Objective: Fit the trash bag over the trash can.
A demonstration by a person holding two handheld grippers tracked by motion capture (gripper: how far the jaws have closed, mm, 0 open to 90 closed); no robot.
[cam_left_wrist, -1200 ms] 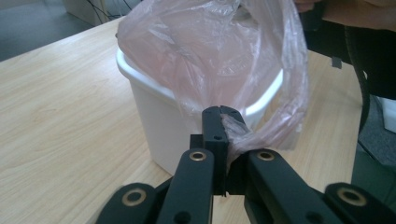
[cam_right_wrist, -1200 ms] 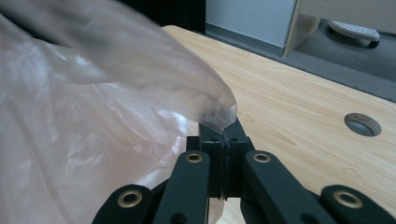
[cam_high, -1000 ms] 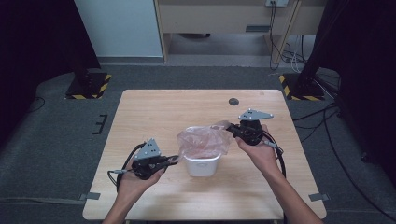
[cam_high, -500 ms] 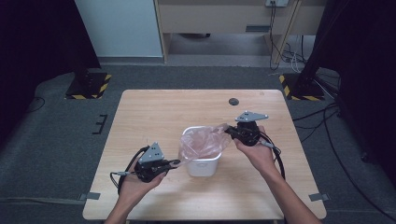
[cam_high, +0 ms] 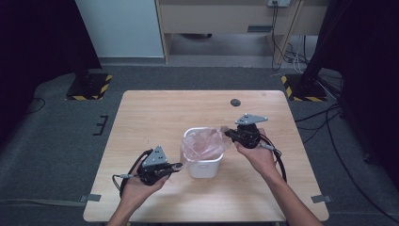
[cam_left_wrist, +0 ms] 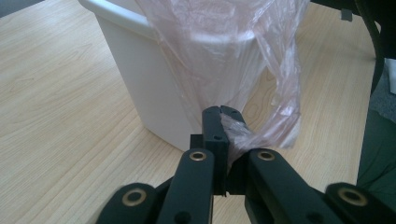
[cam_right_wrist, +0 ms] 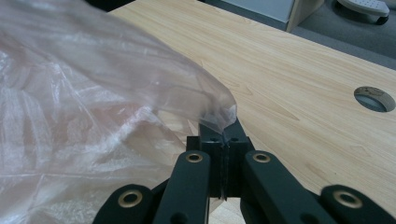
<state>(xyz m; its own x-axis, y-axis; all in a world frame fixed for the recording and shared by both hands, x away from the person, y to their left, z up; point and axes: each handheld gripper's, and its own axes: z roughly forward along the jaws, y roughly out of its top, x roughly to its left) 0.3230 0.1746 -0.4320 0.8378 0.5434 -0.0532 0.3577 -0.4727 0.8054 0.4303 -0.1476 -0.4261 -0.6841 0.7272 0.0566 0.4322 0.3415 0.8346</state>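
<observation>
A small white bin (cam_high: 203, 165) stands upright near the middle of the wooden table (cam_high: 155, 113). A thin pinkish clear plastic bag (cam_high: 202, 143) lies over its mouth. My left gripper (cam_high: 179, 165) is at the bin's left side, low down, shut on the bag's edge (cam_left_wrist: 243, 133) beside the bin's wall (cam_left_wrist: 144, 93). My right gripper (cam_high: 229, 133) is at the bin's upper right, shut on the opposite edge of the bag (cam_right_wrist: 219, 116), which stretches away from its closed jaws.
A round cable hole (cam_high: 235, 102) is in the table's far right part, also seen as the hole (cam_right_wrist: 372, 99) in the right gripper view. Striped floor bases (cam_high: 89, 85) stand beyond the table. Cables trail from both grippers.
The left gripper has moved down and toward the table's near edge, pulling the bag's left edge down over the bin's rim. The right gripper has barely moved.
</observation>
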